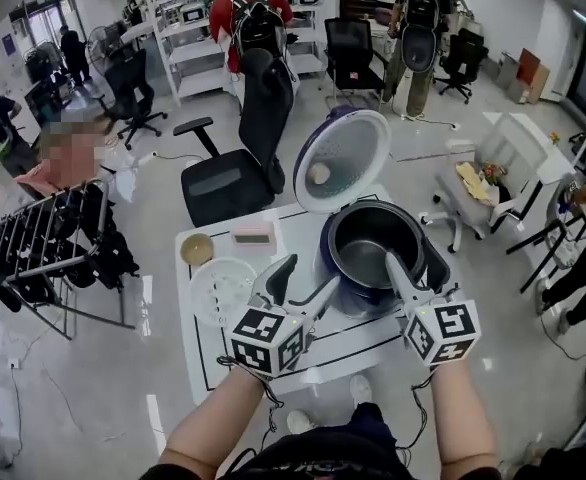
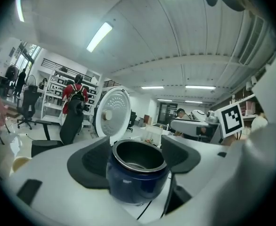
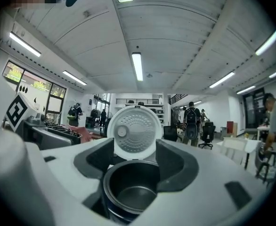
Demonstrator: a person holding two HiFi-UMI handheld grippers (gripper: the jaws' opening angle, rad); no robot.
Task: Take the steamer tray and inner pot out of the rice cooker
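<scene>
Head view: rice cooker (image 1: 326, 256) stands toward the table's (image 1: 195, 340) right edge, lid raised, with the empty inner pot (image 1: 369, 252) seated inside. The steamer tray (image 1: 223, 290) lies empty near the left edge. Left gripper (image 1: 311, 274) and right gripper (image 1: 416, 266) are spread wide, gripping nothing.

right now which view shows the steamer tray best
The head view: the steamer tray lies in plain sight on the table, left of the rice cooker. Neither gripper view shows it; both look at the cooker.
</scene>
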